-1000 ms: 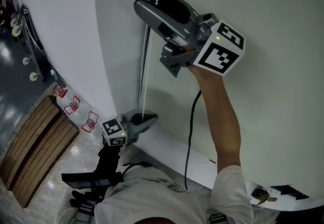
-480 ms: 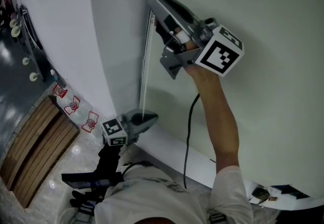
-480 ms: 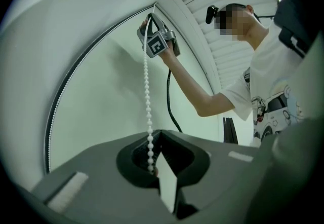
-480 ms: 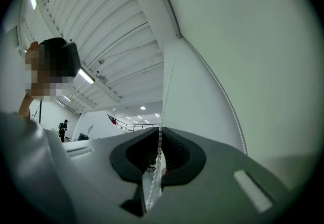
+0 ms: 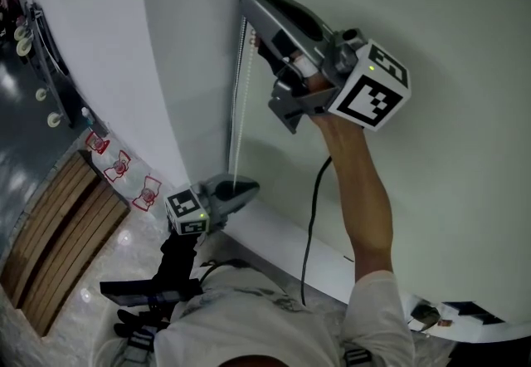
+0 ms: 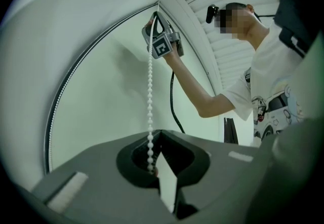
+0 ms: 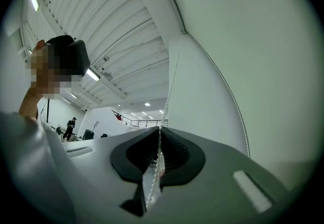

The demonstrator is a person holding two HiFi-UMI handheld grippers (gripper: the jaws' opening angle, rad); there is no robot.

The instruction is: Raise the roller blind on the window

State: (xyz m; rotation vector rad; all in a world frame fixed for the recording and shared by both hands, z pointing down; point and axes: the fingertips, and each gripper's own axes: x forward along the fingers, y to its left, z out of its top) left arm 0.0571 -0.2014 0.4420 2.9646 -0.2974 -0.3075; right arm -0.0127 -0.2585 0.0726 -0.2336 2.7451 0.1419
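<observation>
A white bead chain [image 5: 239,108] hangs along the left edge of the pale roller blind [image 5: 415,33]. My right gripper [image 5: 251,2] is raised high against the blind. Its jaws have just been closing and now stand shut on the bead chain [image 7: 169,91], which runs between the pads. Lower down, by the sill, my left gripper [image 5: 247,188] is shut on the same bead chain [image 6: 150,96]. The chain stretches straight up from the left gripper [image 6: 159,134] to the right gripper [image 6: 157,20] above it.
A white wall [image 5: 99,33] borders the blind on the left, and a white sill [image 5: 282,245] runs below. A black cable [image 5: 311,224] hangs from the right gripper along the arm. A wooden slatted bench [image 5: 58,232] and small red-and-white items [image 5: 120,166] are on the floor at left.
The right gripper's jaws, open around the chain a second ago, have shut on it. The gripper rolled slightly. The left gripper has kept its place and its grip.
</observation>
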